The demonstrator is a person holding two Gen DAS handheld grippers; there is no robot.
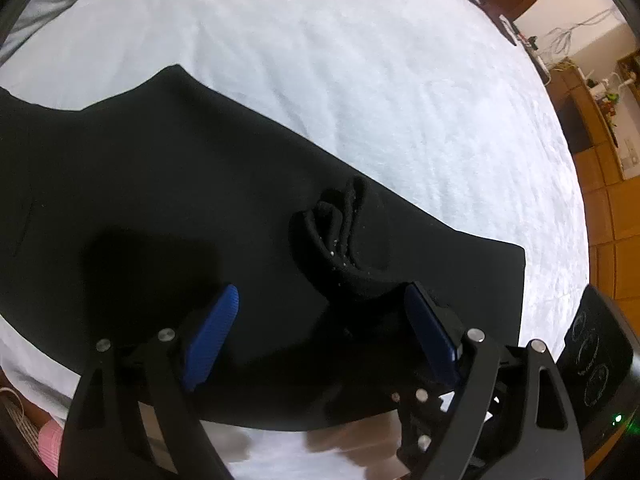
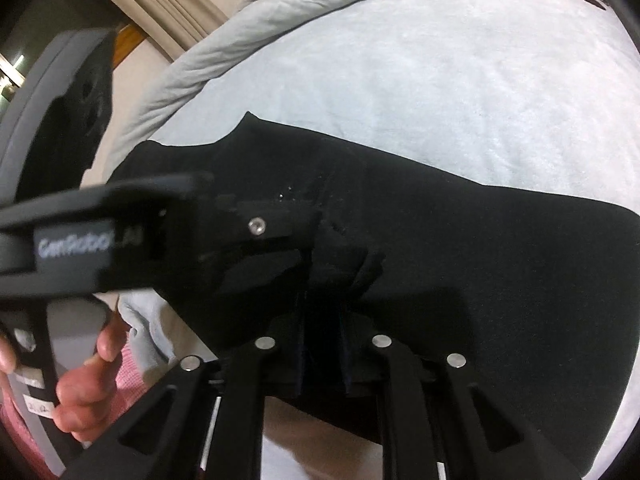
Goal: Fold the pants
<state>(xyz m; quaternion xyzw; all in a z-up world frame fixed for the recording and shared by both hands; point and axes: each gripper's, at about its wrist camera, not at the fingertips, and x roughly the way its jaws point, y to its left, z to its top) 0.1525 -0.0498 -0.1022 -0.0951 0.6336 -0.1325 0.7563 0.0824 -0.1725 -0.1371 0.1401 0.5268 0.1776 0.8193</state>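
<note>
Black pants (image 1: 168,200) lie spread across a pale blue-white bedspread (image 1: 360,80).

Left gripper (image 1: 320,320) hovers low over the fabric with its blue pads (image 1: 212,340) wide apart, gripping nothing; a bunched ridge of cloth rises just ahead of them. Right gripper (image 2: 324,344) has its fingers drawn close together, pinching a pleat of the pants (image 2: 480,260) between them. A bare hand (image 2: 86,384) holds the other gripper's handle at left.

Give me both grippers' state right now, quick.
Left gripper: open over the black pants, holding nothing.
Right gripper: shut on a bunched fold of the pants.
</note>
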